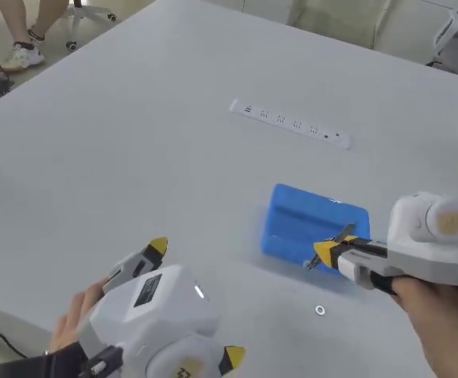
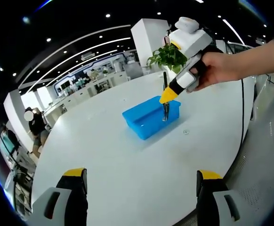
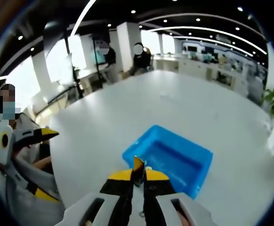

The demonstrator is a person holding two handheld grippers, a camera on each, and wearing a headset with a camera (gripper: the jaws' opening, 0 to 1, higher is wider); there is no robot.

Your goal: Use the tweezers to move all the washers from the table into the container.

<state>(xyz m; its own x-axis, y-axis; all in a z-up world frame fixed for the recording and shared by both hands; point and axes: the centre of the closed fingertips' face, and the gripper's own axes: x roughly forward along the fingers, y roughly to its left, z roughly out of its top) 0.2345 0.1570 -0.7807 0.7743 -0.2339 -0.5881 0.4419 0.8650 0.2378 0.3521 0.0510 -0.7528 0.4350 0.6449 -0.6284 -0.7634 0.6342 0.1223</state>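
Observation:
A blue container (image 1: pixel 315 220) stands on the white table (image 1: pixel 134 142). My right gripper (image 1: pixel 327 253) is shut on metal tweezers (image 1: pixel 341 235), whose tips point down at the container's near edge. I cannot tell whether anything is pinched in the tips. One small washer (image 1: pixel 319 310) lies on the table just in front of the container. In the left gripper view the tweezers (image 2: pixel 165 101) hang over the container (image 2: pixel 151 117), with the washer (image 2: pixel 186 132) beside it. The right gripper view has the tweezers (image 3: pixel 137 164) above the container (image 3: pixel 170 157). My left gripper (image 1: pixel 196 303) stands open at the front left.
A white power strip (image 1: pixel 292 124) lies behind the container. Office chairs (image 1: pixel 87 16) and a person's legs (image 1: pixel 20 35) stand past the table's far left edge. A potted plant (image 2: pixel 167 56) sits at the far end of the table.

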